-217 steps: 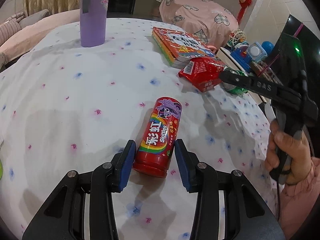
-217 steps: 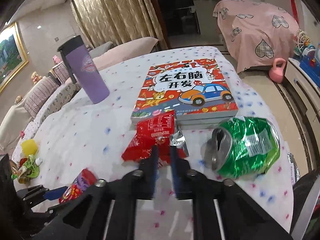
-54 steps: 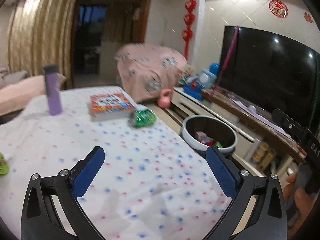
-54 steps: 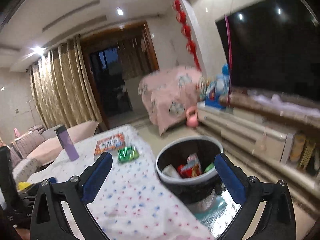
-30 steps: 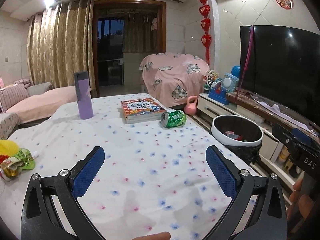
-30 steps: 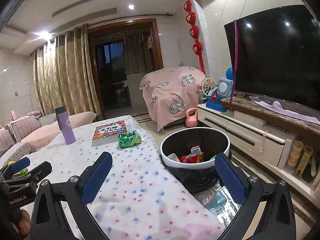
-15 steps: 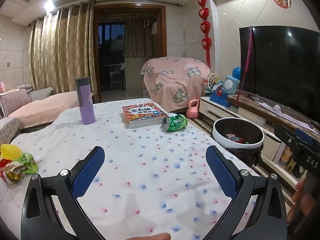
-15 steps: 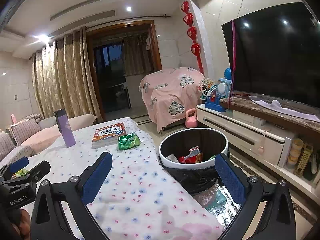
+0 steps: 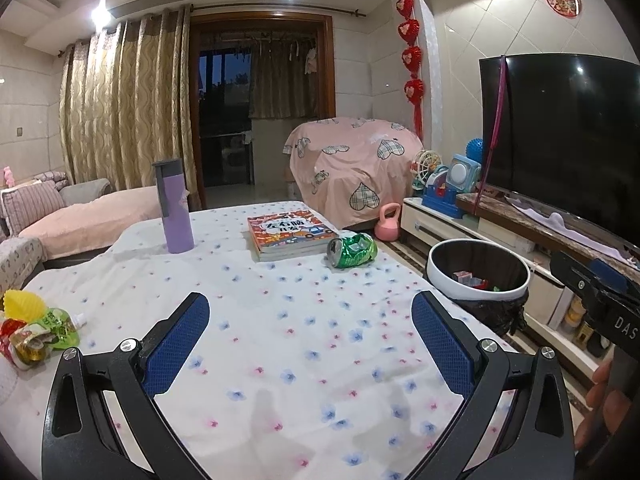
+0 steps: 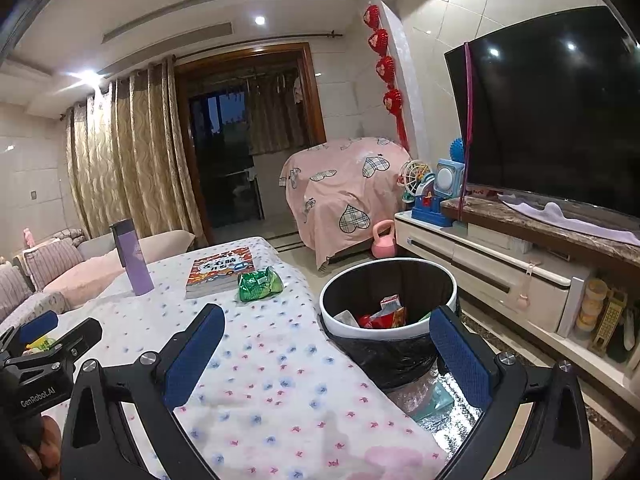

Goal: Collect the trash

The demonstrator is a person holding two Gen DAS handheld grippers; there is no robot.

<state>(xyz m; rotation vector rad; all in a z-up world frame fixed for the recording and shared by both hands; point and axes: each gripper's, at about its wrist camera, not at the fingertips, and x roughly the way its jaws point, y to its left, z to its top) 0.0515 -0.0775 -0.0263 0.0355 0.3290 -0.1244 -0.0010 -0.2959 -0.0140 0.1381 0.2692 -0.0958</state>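
Both claws are held level above the near part of the table, pointing forward across the flowered cloth; the left claw has its blue pads spread wide and holds nothing; the right claw is spread just as wide and empty, its right finger hanging past the table's edge over the bin; in the left view the right claw shows at the far right edge with fingertips of the hand that carries it; in the right view the left claw shows low at the left edge.

The crushed green can lies on its side at the far right part of the table, just beside the book; a purple flask stands upright well to the left of the book; a heap of wrappers lies at the table's left edge; the bin stands on the floor close against the table's right side, with red and white trash inside.
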